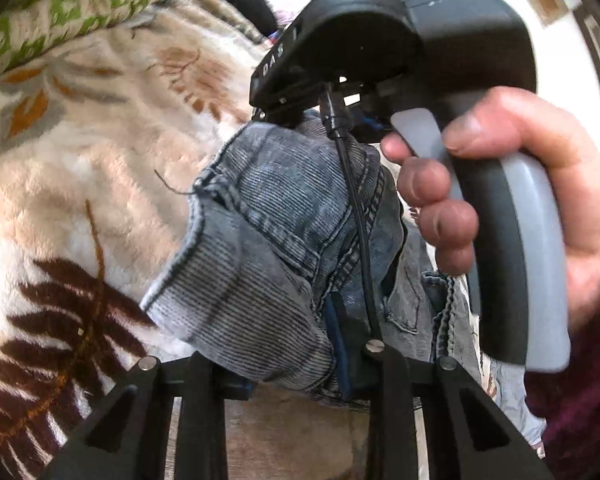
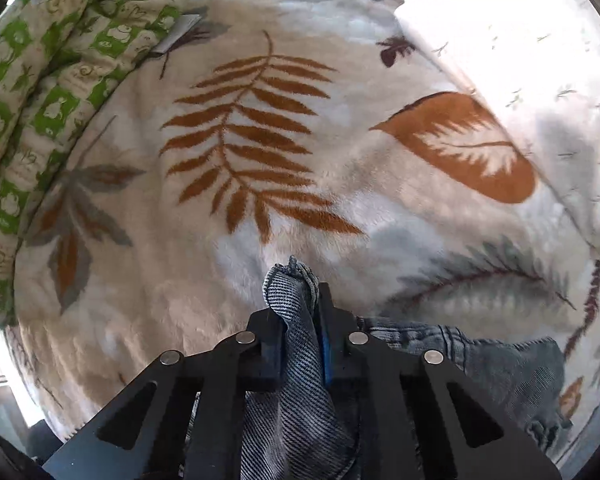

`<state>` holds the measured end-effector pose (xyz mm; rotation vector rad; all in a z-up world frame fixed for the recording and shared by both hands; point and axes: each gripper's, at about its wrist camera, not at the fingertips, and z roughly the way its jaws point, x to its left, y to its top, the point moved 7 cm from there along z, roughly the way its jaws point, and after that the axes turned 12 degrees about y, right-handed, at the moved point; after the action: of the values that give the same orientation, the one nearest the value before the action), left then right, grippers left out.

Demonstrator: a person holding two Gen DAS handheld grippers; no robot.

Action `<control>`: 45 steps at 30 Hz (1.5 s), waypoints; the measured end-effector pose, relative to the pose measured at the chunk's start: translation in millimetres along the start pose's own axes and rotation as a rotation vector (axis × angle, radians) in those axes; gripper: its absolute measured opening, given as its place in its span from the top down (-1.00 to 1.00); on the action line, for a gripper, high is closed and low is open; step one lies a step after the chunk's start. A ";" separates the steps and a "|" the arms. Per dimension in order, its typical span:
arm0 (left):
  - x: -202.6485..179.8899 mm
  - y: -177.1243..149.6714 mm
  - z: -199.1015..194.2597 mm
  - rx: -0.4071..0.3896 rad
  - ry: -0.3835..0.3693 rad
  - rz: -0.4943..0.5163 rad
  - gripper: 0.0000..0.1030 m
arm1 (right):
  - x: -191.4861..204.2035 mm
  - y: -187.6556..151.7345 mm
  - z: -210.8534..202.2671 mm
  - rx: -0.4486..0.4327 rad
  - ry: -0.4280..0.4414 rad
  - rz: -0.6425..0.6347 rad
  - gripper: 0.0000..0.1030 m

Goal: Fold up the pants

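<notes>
Both sets of jaws are clamping folds of the grey denim pants.

The right gripper is pinching a bunched edge of the pants, which is poking out past its tips over the leaf-patterned blanket. The left gripper is squeezing a thicker wad, the pants stretching away toward the right hand.

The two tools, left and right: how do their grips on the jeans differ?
The right tool pinches a thin, bunched edge of the jeans, its sides nearly together. The left tool holds a thicker fold of the same jeans, its sides further apart. In the left view the right tool comes down on the denim from above, gripped by a hand. Both clamp grey denim over the leaf-patterned blanket.
</notes>
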<state>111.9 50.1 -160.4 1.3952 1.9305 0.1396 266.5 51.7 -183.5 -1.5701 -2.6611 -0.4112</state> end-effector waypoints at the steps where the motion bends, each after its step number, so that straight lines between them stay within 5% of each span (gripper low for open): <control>1: -3.1 0.5 -2.6 -0.012 0.001 0.017 0.41 | 1.3 -2.2 -9.1 -0.030 -0.003 0.009 0.78; 10: -35.9 0.2 -32.6 -0.141 -0.036 0.170 0.45 | -1.4 -23.7 -94.0 -0.259 -0.006 0.070 0.78; 20: -97.7 -24.5 -67.1 -0.266 -0.114 0.397 0.49 | -56.8 -82.1 -176.5 -0.486 0.065 0.221 0.78; 33: -159.1 -58.6 -70.3 -0.222 -0.200 0.513 0.51 | -124.5 -167.1 -225.0 -0.630 0.112 0.359 0.78; 45: -192.2 -74.5 -74.5 -0.207 -0.252 0.573 0.51 | -151.7 -201.3 -252.4 -0.684 0.084 0.410 0.78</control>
<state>34.6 -121.0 -47.3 1.6946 1.2365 0.4008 139.2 -230.3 -6.2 -2.1179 -2.1455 -1.4185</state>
